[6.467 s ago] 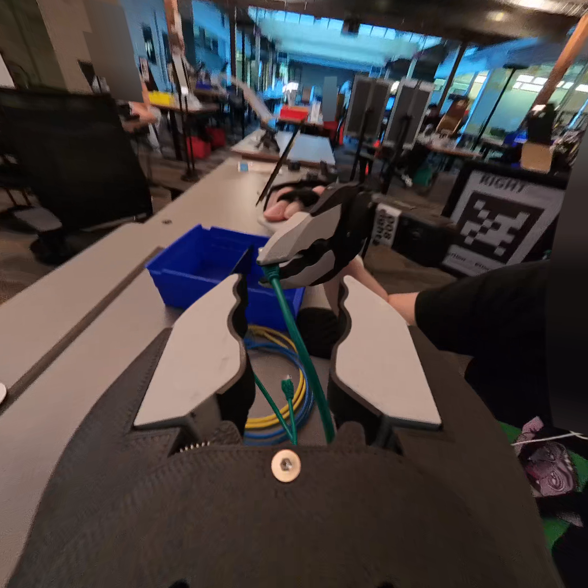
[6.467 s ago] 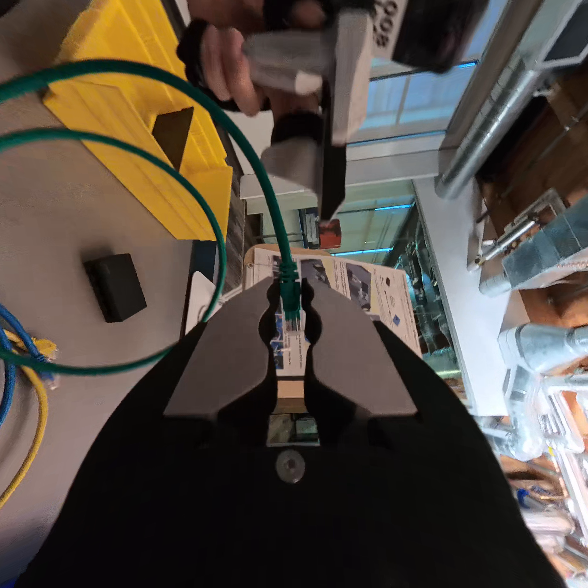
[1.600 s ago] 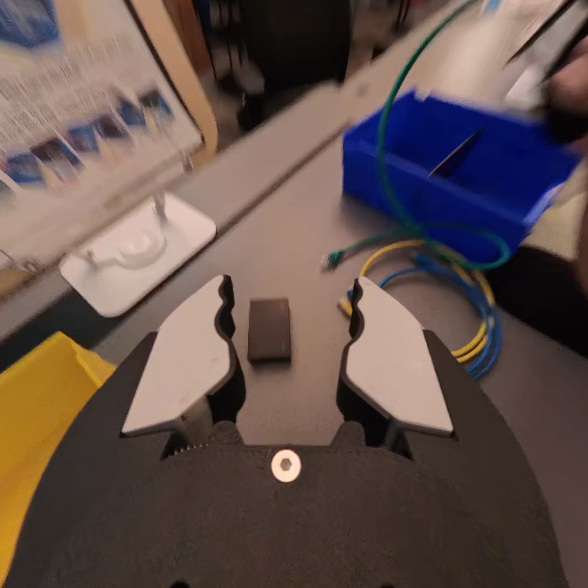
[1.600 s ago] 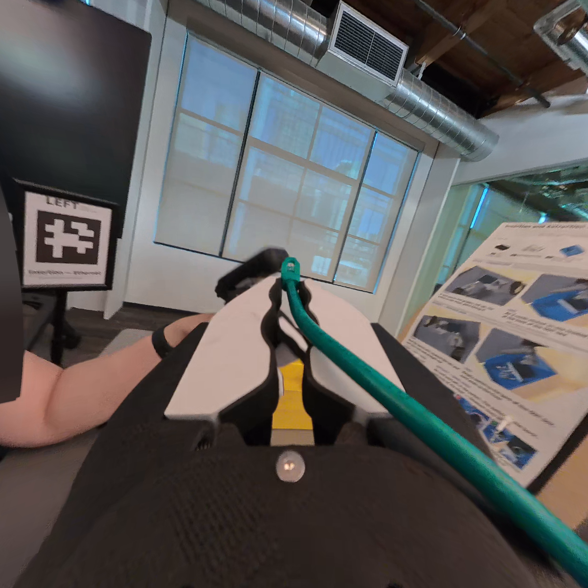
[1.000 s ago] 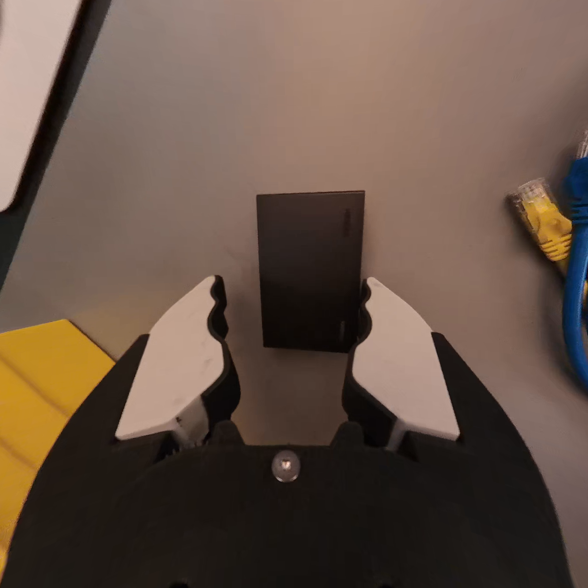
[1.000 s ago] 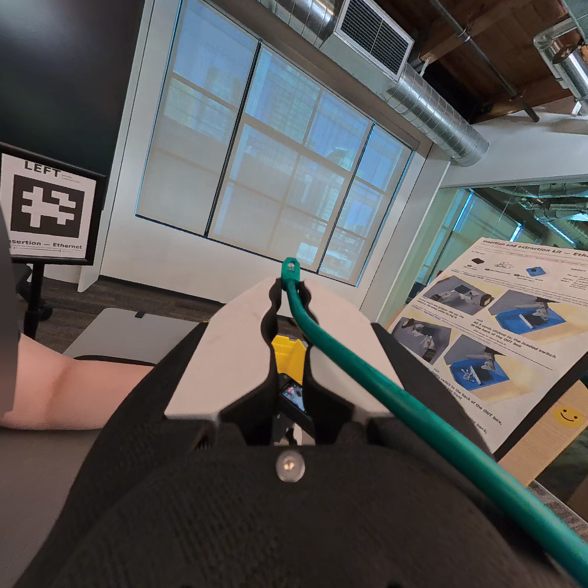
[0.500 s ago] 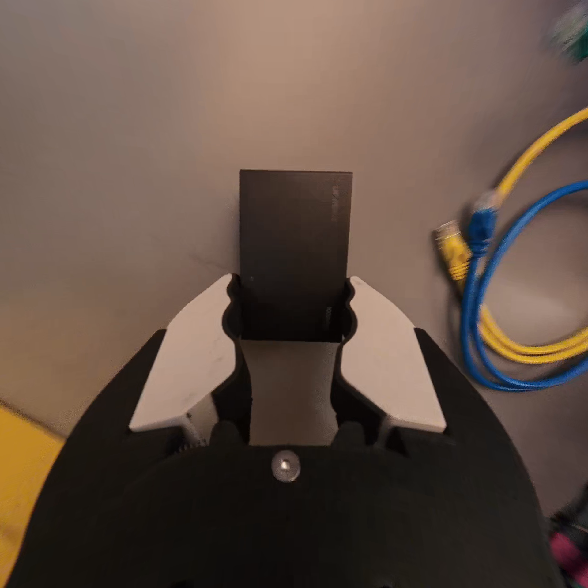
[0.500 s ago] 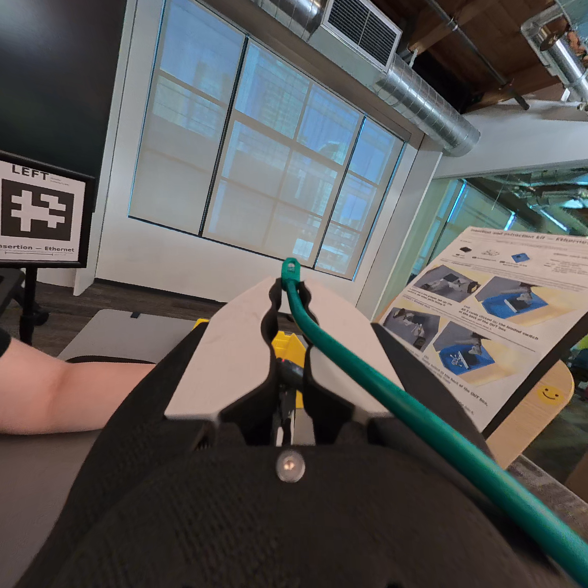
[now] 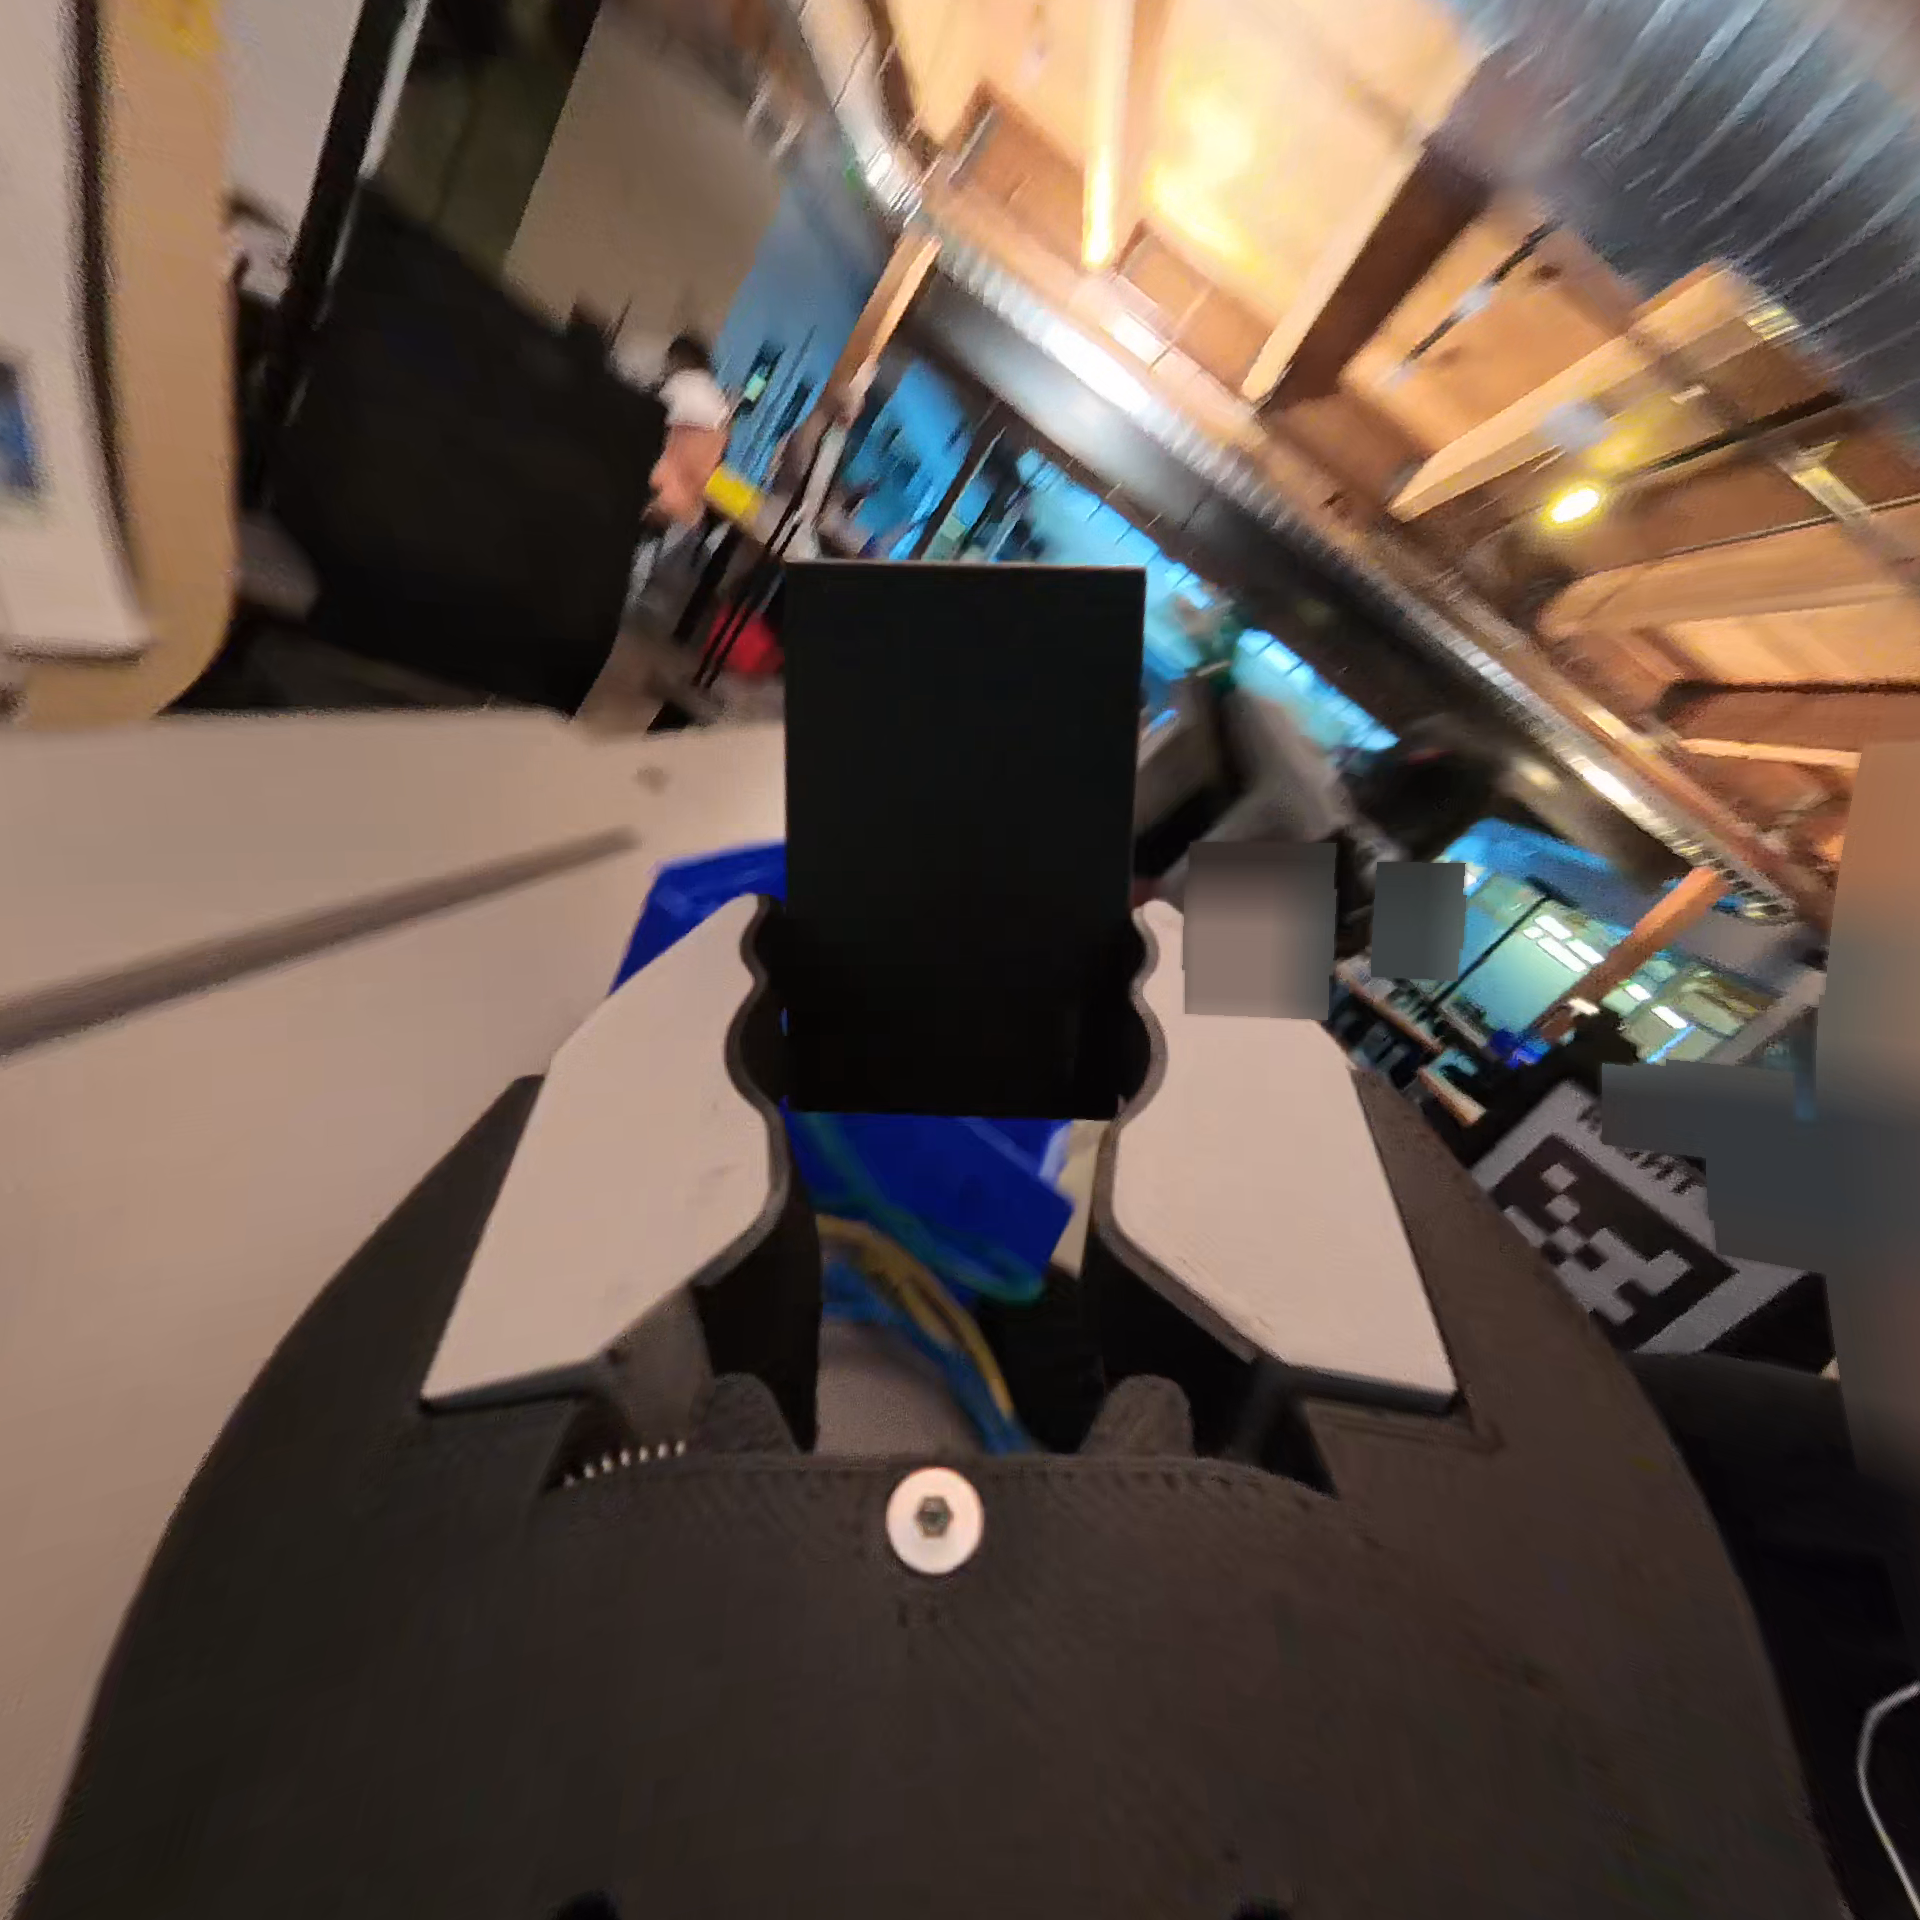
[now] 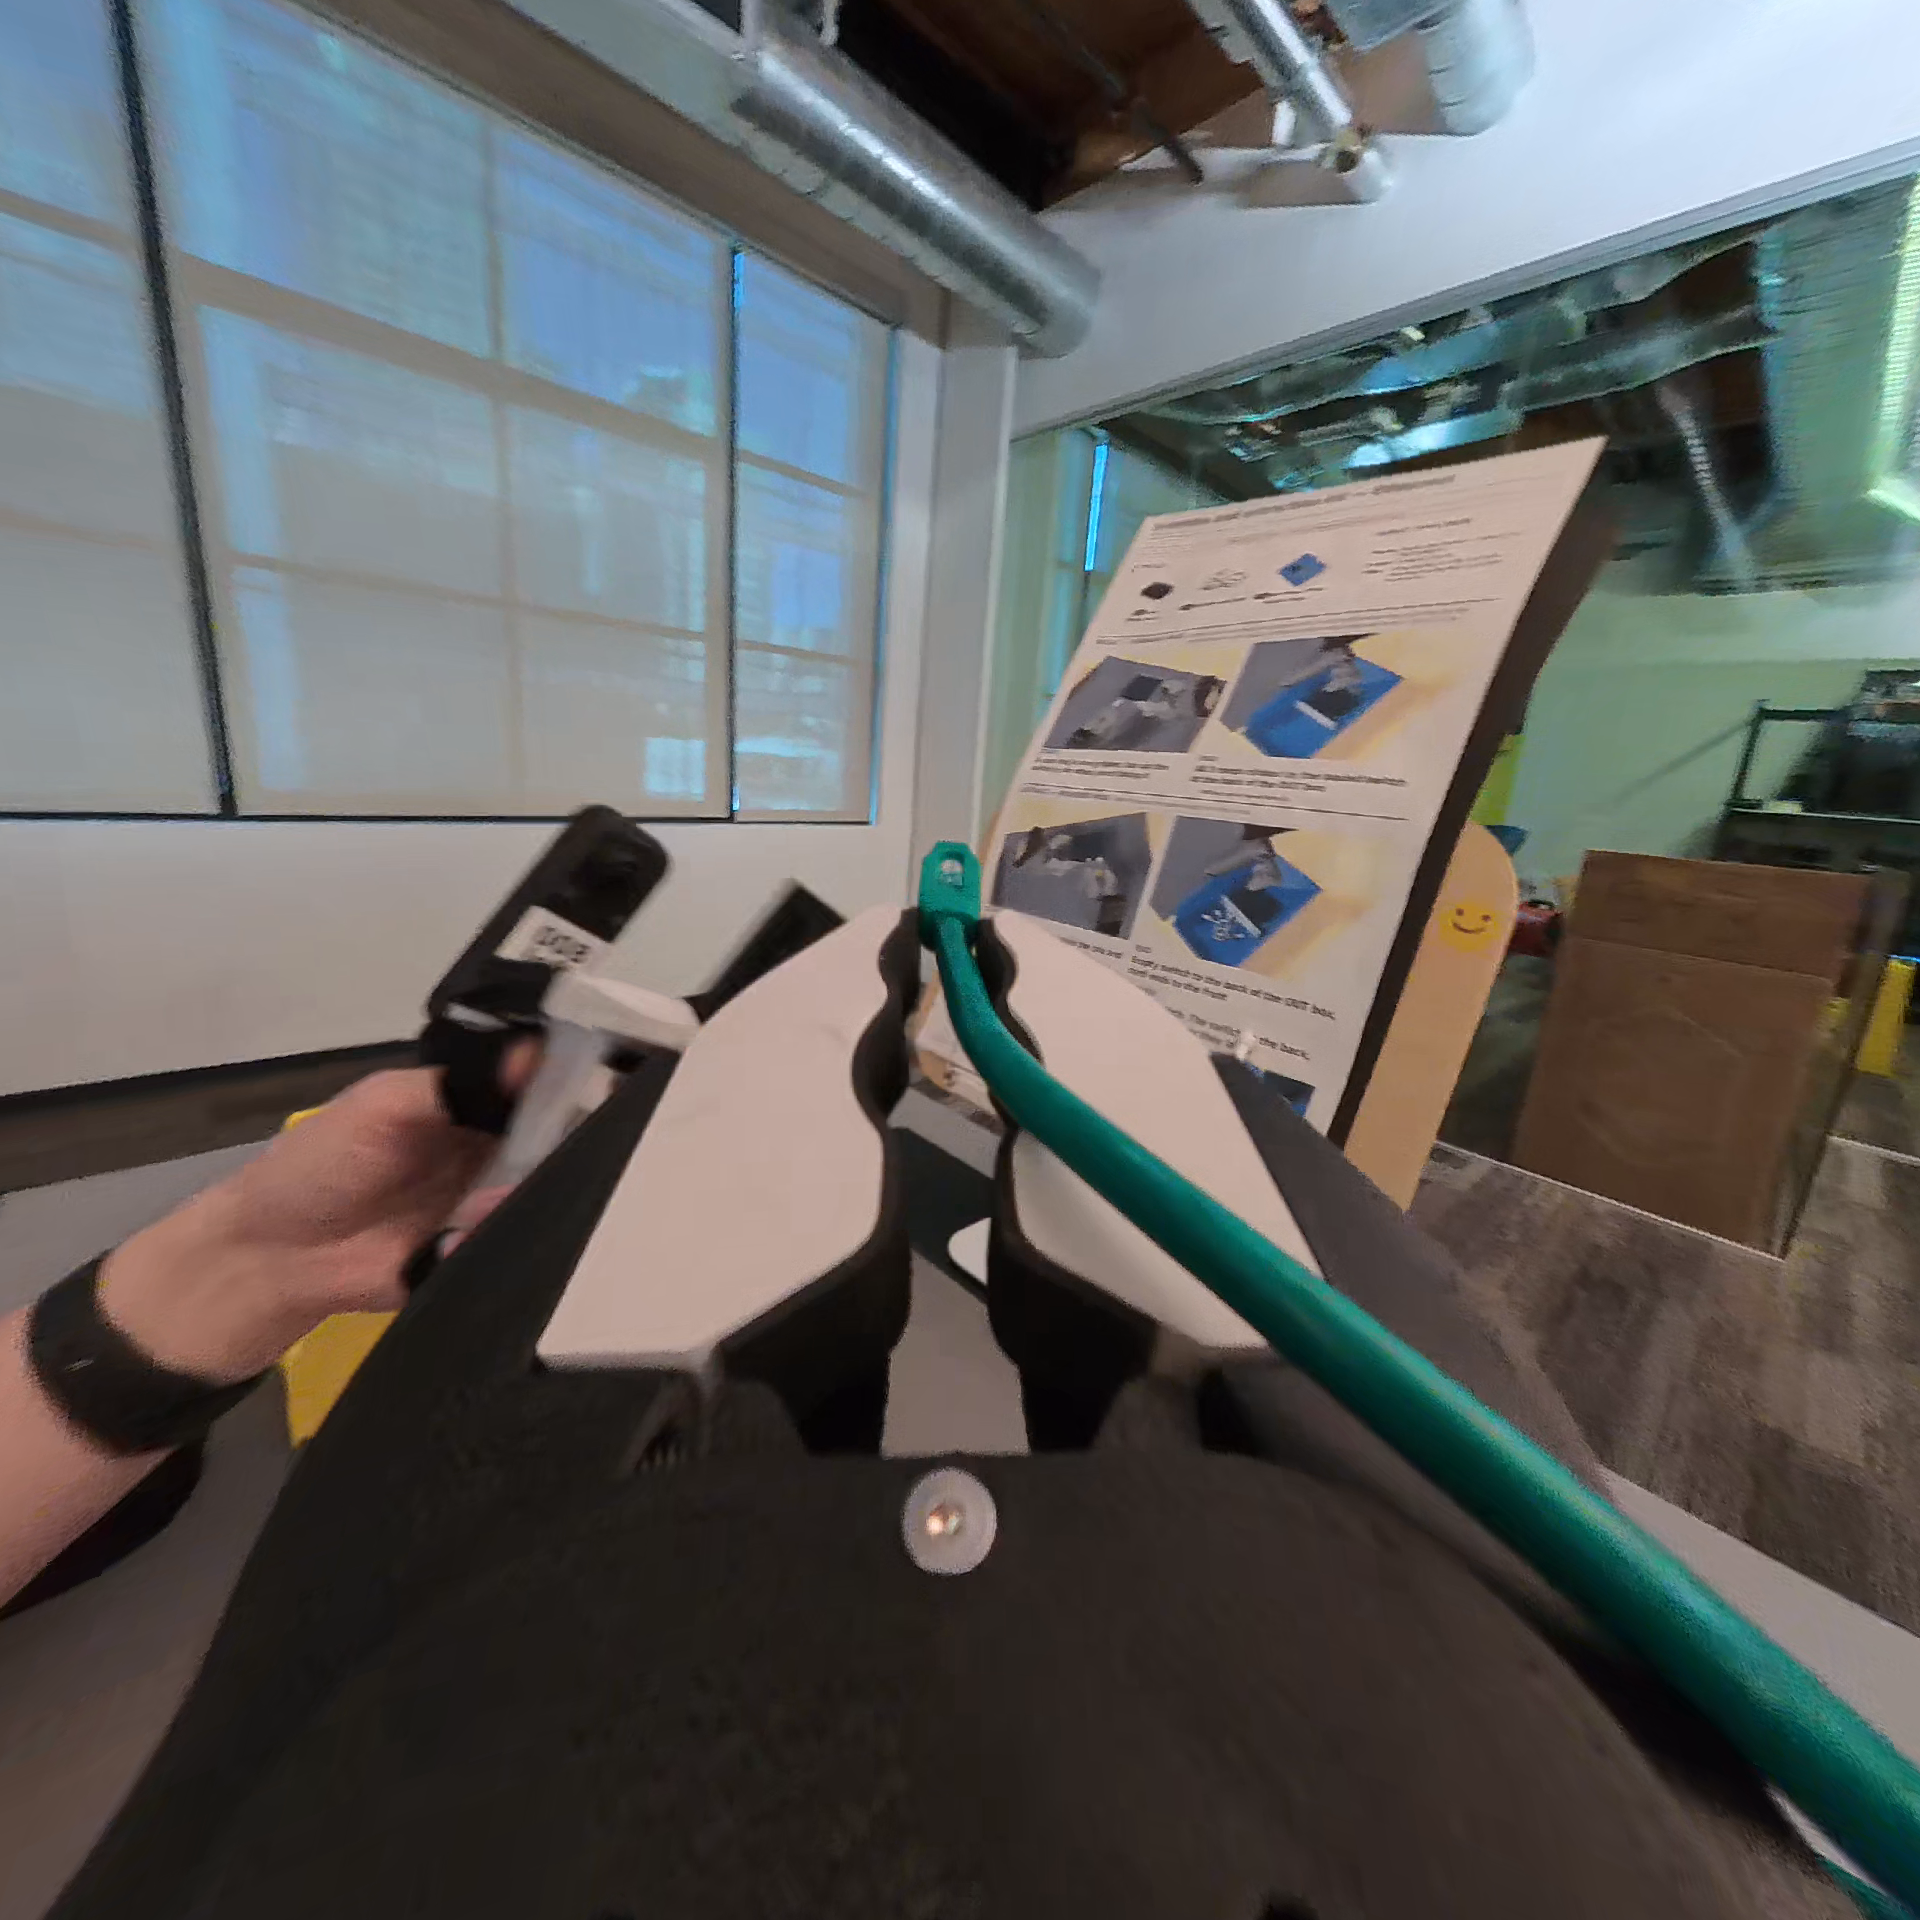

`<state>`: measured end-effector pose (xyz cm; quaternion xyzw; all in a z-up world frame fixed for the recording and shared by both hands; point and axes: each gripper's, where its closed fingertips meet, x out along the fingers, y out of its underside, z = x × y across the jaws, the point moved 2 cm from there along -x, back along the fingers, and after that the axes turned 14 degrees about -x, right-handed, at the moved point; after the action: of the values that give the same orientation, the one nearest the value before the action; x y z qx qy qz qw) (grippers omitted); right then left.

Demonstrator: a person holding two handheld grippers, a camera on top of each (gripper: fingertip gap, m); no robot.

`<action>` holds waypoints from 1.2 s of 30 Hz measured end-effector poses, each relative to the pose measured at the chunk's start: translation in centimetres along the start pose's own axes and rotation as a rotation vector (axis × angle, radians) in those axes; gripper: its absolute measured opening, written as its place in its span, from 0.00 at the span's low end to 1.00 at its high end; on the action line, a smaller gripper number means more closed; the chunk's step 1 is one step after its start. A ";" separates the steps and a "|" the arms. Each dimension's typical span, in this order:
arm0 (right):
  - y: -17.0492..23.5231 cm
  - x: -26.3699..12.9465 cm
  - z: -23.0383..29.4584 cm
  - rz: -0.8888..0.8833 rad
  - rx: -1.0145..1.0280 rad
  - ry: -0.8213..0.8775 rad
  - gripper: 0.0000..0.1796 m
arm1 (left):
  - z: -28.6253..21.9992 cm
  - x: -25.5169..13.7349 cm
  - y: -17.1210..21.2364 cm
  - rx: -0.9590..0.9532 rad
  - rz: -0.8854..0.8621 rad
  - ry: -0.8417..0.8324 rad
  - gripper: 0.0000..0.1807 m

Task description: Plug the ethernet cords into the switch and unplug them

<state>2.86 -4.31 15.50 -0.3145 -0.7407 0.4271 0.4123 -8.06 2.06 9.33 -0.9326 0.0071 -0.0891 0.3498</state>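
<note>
a: left gripper [image 9: 951,997] pinching the lower part of the black switch [image 9: 961,790], one finger on each side, box lifted clear of the grey table [image 9: 260,1091] and standing upright in the grip.

b: and the right gripper [image 10: 945,935]?

a: pressed together on the green cord [image 10: 1195,1226] just behind its plug [image 10: 948,871]. plug poking up past the fingertips, cord trailing back over the right finger and out of the picture low on the right.

b: anything plugged in yet?

a: nothing, going by these views. only a flat dark face of the switch showing, no cord running from it; ports probably on a side turned away, hard to say with the blur. blue and yellow cords [image 9: 925,1299] lying loose on the table behind the switch, in front of the blue bin [image 9: 935,1174].

b: so early days.

a: both pieces picked up, nothing more. left to do: bring plug and port together, seat the green one, then the other two, then pull all of them back out.

b: where is the other hand in the right view?

a: left hand [image 10: 343,1195] off to the left side, holding its gripper near the right one but not touching it.
</note>
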 end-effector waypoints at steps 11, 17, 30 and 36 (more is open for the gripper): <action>-2.2 -0.3 2.6 -0.130 -0.232 0.098 0.06 | -6.6 4.6 4.6 0.188 0.091 0.100 0.34; -2.7 -0.1 3.9 -0.167 -0.200 -0.023 0.06 | -7.1 6.2 7.1 0.280 0.187 0.082 0.34; -1.2 -1.4 6.4 0.048 -0.433 -0.437 0.06 | -6.1 7.0 11.0 0.253 0.411 0.195 0.34; -0.5 -2.0 6.8 0.092 -0.501 -0.499 0.06 | -5.6 7.3 12.0 0.223 0.451 0.211 0.35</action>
<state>-2.28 -8.72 13.21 -0.3250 -0.8854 0.3138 0.1092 -1.21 -11.20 6.75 -0.8486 0.2410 -0.1059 0.4588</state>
